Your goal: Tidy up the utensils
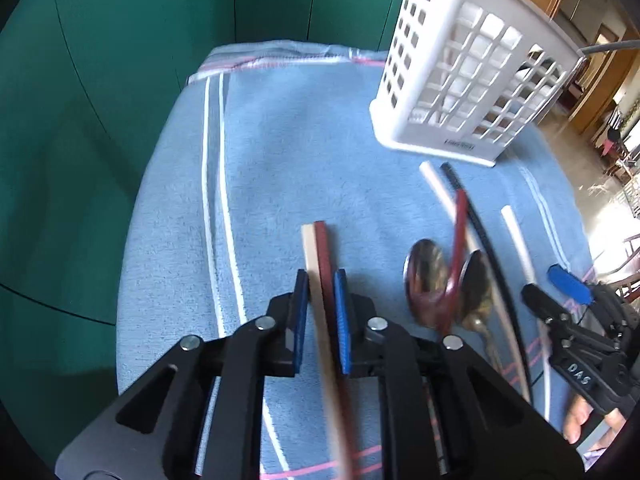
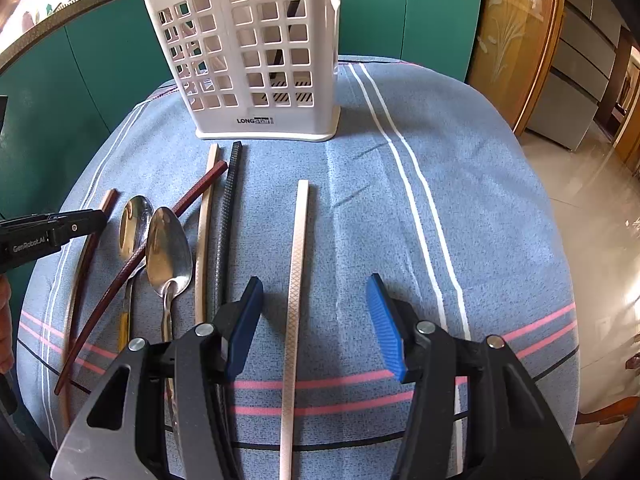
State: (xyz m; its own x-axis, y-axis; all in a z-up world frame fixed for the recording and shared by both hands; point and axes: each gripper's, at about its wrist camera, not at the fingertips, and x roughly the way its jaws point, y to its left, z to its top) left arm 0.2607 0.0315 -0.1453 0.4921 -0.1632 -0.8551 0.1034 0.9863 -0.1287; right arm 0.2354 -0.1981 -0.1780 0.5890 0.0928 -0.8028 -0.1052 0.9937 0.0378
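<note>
Chopsticks fill the left gripper: its blue pads stand narrow on either side of a cream stick and a dark red stick lying side by side, though whether the pads actually press them I cannot tell. The right gripper hangs with its jaws wide, a single cream stick lying on the cloth between them, untouched.

Just to the left of that stick lie a black ridged stick and another cream one, then two steel spoons, bowls up, with a red stick slanting across them. The white basket stands upright beyond the stick tips, its walls a grid of square holes.

Only the right wrist view shows a dark stick already standing inside the basket, the lettering on its base, and the left gripper from the side, over the paired sticks at the far left. Only the left wrist view shows the paired sticks close up, blurred near the camera, and the right gripper's blue pad at the right edge.

Everything lies on a blue towel with white and pink stripes. Green cabinets stand behind; wooden doors and a shiny floor lie to the right.
</note>
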